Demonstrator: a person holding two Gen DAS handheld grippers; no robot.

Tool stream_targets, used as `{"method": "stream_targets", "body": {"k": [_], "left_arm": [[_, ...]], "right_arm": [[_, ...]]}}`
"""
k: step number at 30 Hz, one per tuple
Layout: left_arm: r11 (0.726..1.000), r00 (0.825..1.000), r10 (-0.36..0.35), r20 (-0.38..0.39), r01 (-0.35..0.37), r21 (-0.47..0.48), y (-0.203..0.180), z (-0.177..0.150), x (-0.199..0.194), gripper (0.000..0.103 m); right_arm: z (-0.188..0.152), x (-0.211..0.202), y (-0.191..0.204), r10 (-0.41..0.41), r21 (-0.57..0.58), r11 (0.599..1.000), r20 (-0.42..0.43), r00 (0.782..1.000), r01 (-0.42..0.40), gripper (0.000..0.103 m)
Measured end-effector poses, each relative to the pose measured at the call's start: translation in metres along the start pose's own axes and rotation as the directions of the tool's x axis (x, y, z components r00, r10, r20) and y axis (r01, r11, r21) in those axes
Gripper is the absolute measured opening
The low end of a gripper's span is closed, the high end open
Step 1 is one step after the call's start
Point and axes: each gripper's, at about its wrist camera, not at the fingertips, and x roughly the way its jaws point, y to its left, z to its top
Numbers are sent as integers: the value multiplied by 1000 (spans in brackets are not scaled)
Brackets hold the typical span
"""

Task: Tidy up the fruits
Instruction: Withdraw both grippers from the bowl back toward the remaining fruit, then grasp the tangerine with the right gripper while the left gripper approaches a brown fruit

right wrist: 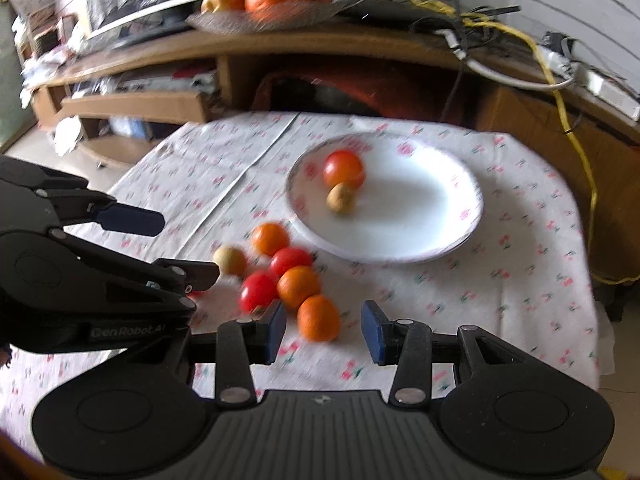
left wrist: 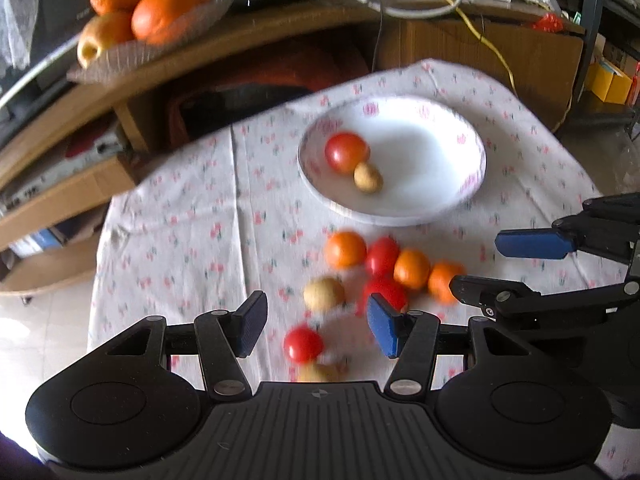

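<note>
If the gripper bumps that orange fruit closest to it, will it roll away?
Probably: the small round orange fruit lies loose on the flat flowered tablecloth. Its smooth skin may slip between the open right gripper pads.

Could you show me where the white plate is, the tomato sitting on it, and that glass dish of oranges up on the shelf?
white plate [right wrist: 420, 216]: right wrist view, bare middle.
tomato on the plate [right wrist: 343, 168]: right wrist view, its centre.
glass dish of oranges [left wrist: 192, 20]: left wrist view, its rim.

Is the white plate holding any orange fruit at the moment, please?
No, the white plate holds only a red tomato and a small tan fruit.
</note>
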Motion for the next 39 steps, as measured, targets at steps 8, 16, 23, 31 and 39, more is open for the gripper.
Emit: {"method": "stream_targets", "body": {"k": [8, 16, 23, 31, 39], "left_arm": [[998, 995, -61, -74, 59, -30, 14, -27, 11, 74], [997, 992, -72, -99, 69, -31, 11, -25, 25, 75], [998, 991, -66, -118, 65, -12, 4, -26, 31, 70], [998, 990, -56, -127, 55, -14, 2, -24, 31, 52], [999, 990, -37, -133, 38, 6, -1, -25, 30, 44]], "right_arm": [[-17, 9, 14, 42, -59, 997, -57, 997, -46, 41], [-15, 16, 3, 28, -30, 999, -78, 997, -30, 42], [-13, 19, -4, 24, -9, 1000, -85, 996, -24, 42], [-13, 24, -5, 23, -3, 1000, -96, 995, -23, 42], [-13, 27, -4, 24, -4, 1000, -99, 995, -24, 42]]}}
